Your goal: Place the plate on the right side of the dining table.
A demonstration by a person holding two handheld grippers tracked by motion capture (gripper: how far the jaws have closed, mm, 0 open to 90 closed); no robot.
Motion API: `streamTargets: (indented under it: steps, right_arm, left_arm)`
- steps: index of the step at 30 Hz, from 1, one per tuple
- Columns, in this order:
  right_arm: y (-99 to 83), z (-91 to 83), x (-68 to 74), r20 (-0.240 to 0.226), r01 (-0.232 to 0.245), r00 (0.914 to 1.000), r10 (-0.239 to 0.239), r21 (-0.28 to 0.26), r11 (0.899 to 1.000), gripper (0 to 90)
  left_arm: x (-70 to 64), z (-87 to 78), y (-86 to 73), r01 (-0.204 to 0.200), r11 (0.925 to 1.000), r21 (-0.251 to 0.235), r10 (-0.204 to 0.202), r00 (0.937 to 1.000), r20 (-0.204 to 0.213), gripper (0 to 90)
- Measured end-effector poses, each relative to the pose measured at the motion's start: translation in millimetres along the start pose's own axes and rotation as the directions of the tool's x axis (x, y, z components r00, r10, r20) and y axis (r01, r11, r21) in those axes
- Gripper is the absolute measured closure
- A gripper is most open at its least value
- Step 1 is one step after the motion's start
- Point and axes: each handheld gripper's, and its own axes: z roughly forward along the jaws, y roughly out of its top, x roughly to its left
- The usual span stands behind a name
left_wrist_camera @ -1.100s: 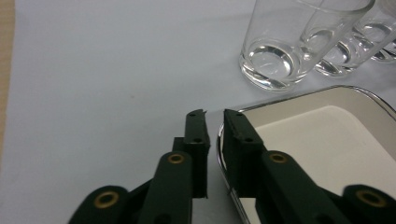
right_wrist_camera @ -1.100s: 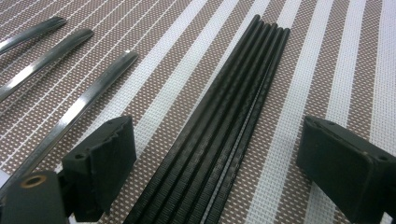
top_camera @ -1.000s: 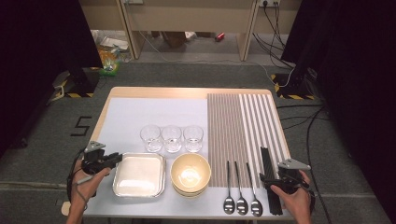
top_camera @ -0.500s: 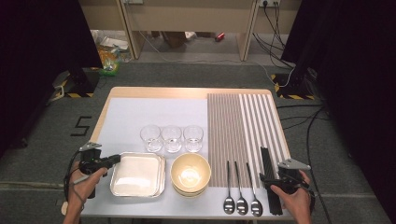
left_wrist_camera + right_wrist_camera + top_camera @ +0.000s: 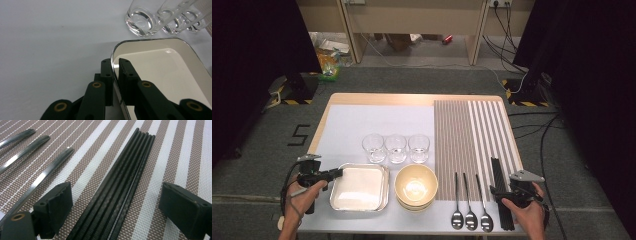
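Jaws of the left gripper now pinch the tray rim; right gripper stays spread over chopsticks.

A single black numeral "5" can be read in the high view; it stands on the grey floor just left of the table's far left part, marked in angular strokes; the tray, glasses, bowl, spoons, chopsticks and striped mat carry no lettering, brand or label that can be made out; both gripper views likewise offer nothing legible.
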Motion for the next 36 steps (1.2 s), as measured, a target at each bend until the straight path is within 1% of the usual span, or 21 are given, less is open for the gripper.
streamTargets:
  steps: [2,7,9,13,18,20,22,23,24,25,26,27,31,32,33,35,36]
  right_arm:
    - [0.0,0.0,-0.1,0.000,0.001,1.0000,-0.001,0.000,1.000,12.1]
    - [0.0,0.0,-0.1,0.000,0.000,1.0000,0.000,0.000,1.000,12.1]
    - [0.0,0.0,-0.1,0.000,0.000,1.0000,0.000,0.000,1.000,12.1]
    - [0.1,0.0,0.0,-0.001,-0.001,1.0000,0.001,0.000,1.000,12.1]
    - [0.1,0.0,0.0,-0.001,-0.001,1.0000,0.001,0.000,1.000,12.1]
    - [0.1,0.0,0.1,0.000,-0.004,1.0000,0.004,0.001,1.000,12.1]
    - [0.1,0.0,0.1,0.000,-0.002,1.0000,0.002,0.001,1.000,12.1]
    - [0.1,0.0,0.1,0.000,-0.003,1.0000,0.003,0.001,1.000,12.1]
    - [0.1,0.0,0.0,0.000,-0.002,1.0000,0.002,0.001,1.000,12.1]
    - [0.1,0.0,0.1,0.001,-0.004,1.0000,0.004,0.001,1.000,12.1]
    - [0.1,0.1,-0.1,0.002,-0.002,1.0000,0.002,0.001,1.000,12.1]
    - [0.1,0.1,0.0,0.001,-0.003,1.0000,0.003,0.001,1.000,12.1]
    - [0.2,0.0,0.1,0.001,-0.005,1.0000,0.005,0.002,1.000,12.1]
    - [0.3,-0.1,-0.1,0.000,-0.005,1.0000,0.005,0.002,1.000,12.2]
    - [0.3,-0.2,-0.2,-0.002,-0.006,1.0000,0.006,0.002,1.000,12.2]
    - [0.2,-0.2,-0.7,-0.002,-0.004,1.0000,0.004,-0.001,1.000,12.4]
    - [0.3,-0.3,-0.7,-0.005,-0.006,1.0000,0.006,-0.001,1.000,12.7]
  left_arm:
    - [0.5,0.2,0.9,0.006,0.9999,-0.009,-0.006,0.9999,0.010,83.5]
    - [-0.8,-4.3,6.5,0.006,0.9981,-0.061,-0.005,0.9997,0.022,86.8]
    - [-0.9,-6.9,8.6,-0.010,0.9982,-0.059,0.011,0.9999,0.010,87.0]
    - [0.2,-8.0,8.3,-0.009,0.9976,-0.069,0.009,0.9999,0.012,87.0]
    - [0.4,-9.6,10.3,-0.019,0.9979,-0.062,0.020,0.9997,0.013,87.0]
    - [0.0,-10.8,11.4,-0.023,0.9972,-0.072,0.023,0.9997,0.009,87.0]
    - [0.1,-12.7,13.1,-0.026,0.9968,-0.076,0.027,0.9995,0.015,87.0]
    - [-0.3,-13.9,14.1,-0.019,0.9961,-0.087,0.021,0.9996,0.021,87.1]
    - [0.0,-15.4,15.3,-0.027,0.9957,-0.089,0.029,0.9993,0.021,87.1]
    - [-1.1,-16.0,16.2,-0.017,0.9942,-0.106,0.019,0.9995,0.025,87.1]
    - [-1.4,-17.6,17.5,-0.019,0.9943,-0.105,0.023,0.9993,0.030,87.1]
    - [-2.3,-19.6,19.7,-0.029,0.9934,-0.111,0.032,0.9991,0.028,87.1]
    - [-8.3,-26.4,27.0,-0.045,0.9903,-0.132,0.050,0.9983,0.031,87.1]
    - [-9.7,-28.3,29.1,-0.049,0.9904,-0.129,0.054,0.9979,0.035,87.1]
    - [-11.3,-29.1,30.8,-0.050,0.9891,-0.139,0.055,0.9979,0.034,87.1]
    - [-13.8,-32.3,34.4,-0.058,0.9889,-0.137,0.063,0.9973,0.037,87.1]
    - [-15.0,-33.0,36.0,-0.062,0.9878,-0.143,0.068,0.9970,0.038,87.1]
